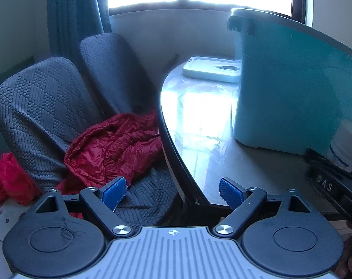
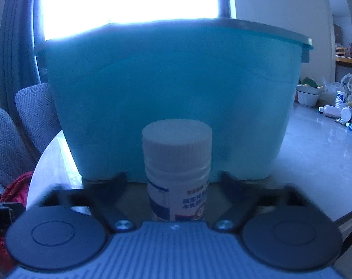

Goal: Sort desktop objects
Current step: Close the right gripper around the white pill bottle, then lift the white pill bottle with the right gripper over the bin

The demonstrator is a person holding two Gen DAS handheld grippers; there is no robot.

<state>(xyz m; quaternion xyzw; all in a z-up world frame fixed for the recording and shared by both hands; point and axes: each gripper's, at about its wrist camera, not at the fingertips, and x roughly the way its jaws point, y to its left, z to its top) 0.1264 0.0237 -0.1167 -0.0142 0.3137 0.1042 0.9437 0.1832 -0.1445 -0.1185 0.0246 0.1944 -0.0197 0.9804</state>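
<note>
- Before the bin (image 2: 176,97), near its base, a white bottle (image 2: 177,169) stands upright on the table (image 2: 315,162), cap on top, printed label facing the right camera.
- Right tongs (image 2: 173,186) reach toward the bin with the bottle between their fingers; the fingers are dark and blurred, a gap shows on each side of the bottle, and I cannot tell whether the pads touch it.
- Left tongs (image 1: 172,191) are spread wide with nothing between the blue pads (image 1: 114,191); they hang over the table's curved edge, left of the bin.
- From the left camera, the bottle (image 1: 345,146) shows at the bin's (image 1: 292,81) lower right corner, with the black right tongs (image 1: 334,183) under it.
- Behind the bin's left side, a pale flat tray (image 1: 210,69) lies on the table (image 1: 199,121).
- Left of the bin, off the table, two grey chairs (image 1: 43,107) stand, with a red jacket (image 1: 115,146) crumpled on the seat.
- Right of the bin, well apart, more bottles (image 2: 340,107), a white bowl (image 2: 307,96) and plastic bags crowd the table's far side.
</note>
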